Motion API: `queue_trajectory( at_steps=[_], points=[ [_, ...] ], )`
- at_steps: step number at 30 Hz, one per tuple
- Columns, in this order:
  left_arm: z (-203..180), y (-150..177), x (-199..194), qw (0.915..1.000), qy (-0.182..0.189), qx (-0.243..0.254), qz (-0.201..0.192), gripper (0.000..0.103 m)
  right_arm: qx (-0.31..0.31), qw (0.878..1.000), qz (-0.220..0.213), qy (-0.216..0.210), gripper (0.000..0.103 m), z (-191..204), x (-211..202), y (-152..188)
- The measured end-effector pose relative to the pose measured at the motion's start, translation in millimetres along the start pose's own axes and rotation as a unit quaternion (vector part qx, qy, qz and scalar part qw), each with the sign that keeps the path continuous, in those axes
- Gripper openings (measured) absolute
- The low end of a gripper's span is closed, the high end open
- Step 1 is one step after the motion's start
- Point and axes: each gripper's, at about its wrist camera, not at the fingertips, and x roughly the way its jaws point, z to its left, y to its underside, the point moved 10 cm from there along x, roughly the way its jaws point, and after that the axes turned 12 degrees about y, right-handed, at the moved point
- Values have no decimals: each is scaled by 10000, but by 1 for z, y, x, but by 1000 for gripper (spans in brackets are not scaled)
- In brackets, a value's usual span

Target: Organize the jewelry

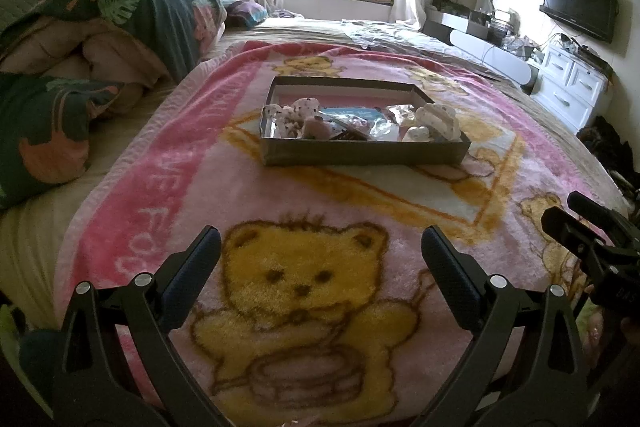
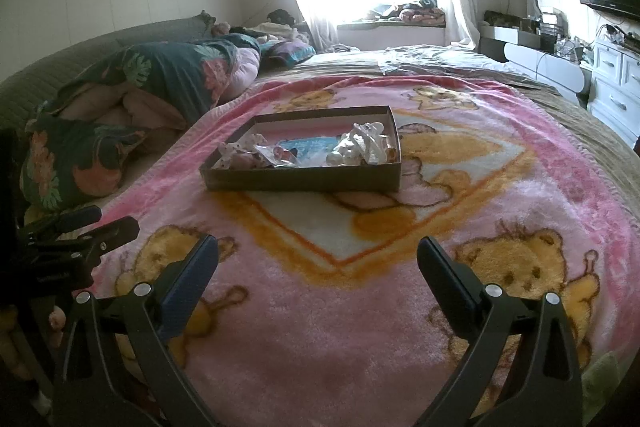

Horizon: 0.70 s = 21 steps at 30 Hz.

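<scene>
Both claws gape wide and hold nothing: the left gripper and right gripper fill the lower frame above the pink bear blanket. The shallow box sits mid-frame, well apart. Its jumbled jewelry is too blurred to identify piece by piece.

My left gripper is matte black plastic: two long, angular fingers, each ending in a flat pad faced with dark blue, finely textured rubber. Two round silver screws sit on each finger's linkage, with triangular cut-outs in the arms below. My right gripper is built the same, with black fingers, blue-faced pads and silver screws. Seen from the left camera, its side carries faint pale lettering I can't read.
</scene>
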Motion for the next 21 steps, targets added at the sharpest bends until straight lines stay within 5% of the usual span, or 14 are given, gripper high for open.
queue_trajectory(
  at_steps=[21],
  points=[
    [1, 0, -2, 10000, -37, 6, 10, 94, -20, 10000, 3, -2, 99, 0, -1, 0]
  ],
)
